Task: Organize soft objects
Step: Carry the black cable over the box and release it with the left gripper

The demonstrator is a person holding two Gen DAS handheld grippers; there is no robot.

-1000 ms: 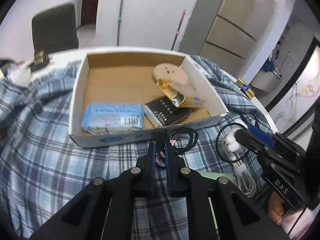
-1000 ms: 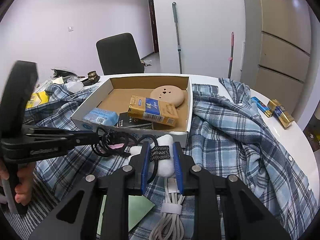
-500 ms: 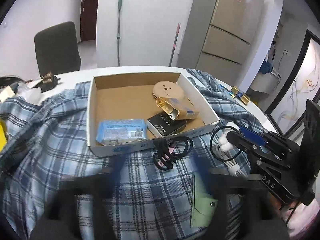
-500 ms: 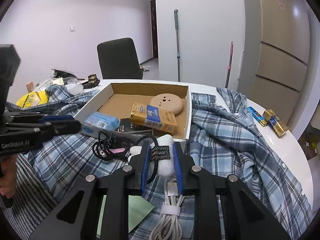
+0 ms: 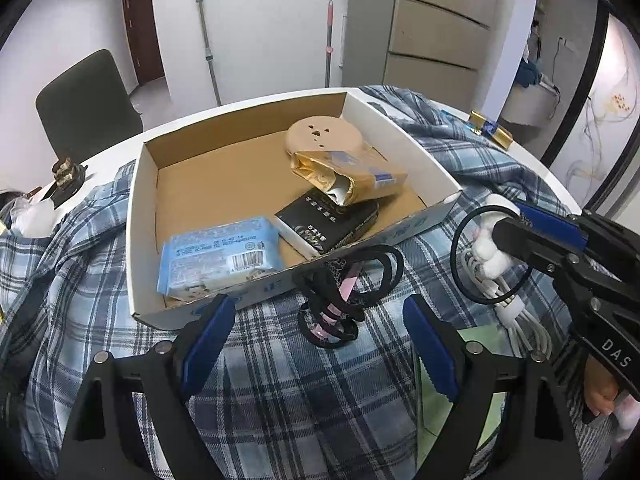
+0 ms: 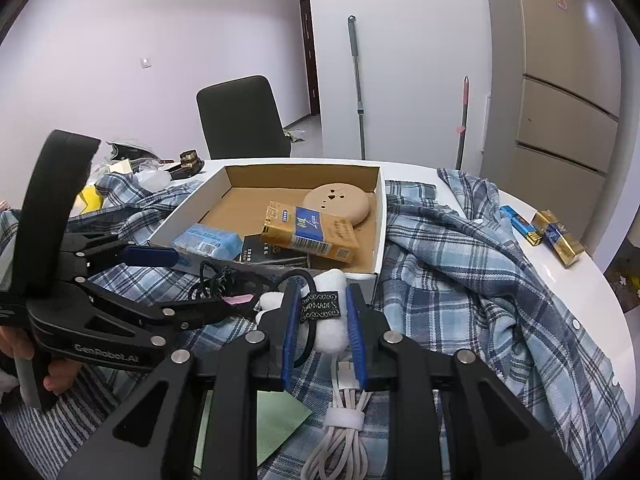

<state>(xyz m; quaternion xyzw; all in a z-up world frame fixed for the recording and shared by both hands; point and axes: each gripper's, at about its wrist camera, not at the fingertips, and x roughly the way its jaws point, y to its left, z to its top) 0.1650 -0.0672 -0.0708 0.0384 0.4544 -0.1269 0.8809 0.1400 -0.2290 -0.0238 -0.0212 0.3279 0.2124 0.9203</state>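
My left gripper [image 5: 316, 354] has its blue-padded fingers [image 5: 208, 340] spread wide with nothing between the pads. Just beyond them a tangle of black hair ties with a pink strip [image 5: 344, 296] lies loose on the blue and white plaid shirt [image 5: 280, 392] that covers the round white bench [image 6: 560, 264]. The tangle sits right against the front wall of the shallow white cardboard box [image 5: 138, 240].

My right gripper [image 6: 322, 332] has its fingers pinching a small white fluffy plush piece with a black woven label [image 6: 326, 320]. A black elastic loop [image 5: 460, 264] hangs from it. The plush is held just in front of the box's near corner, above a bundled white charging cable [image 6: 340, 432] and a pale green flat pouch [image 6: 276, 424] on the shirt.

Inside the box I see a light blue pack of tissues [image 5: 218, 254], a black packet [image 5: 328, 220], a gold and blue packet [image 5: 352, 174] lying across it, and a round tan disc [image 5: 324, 140] at the back.
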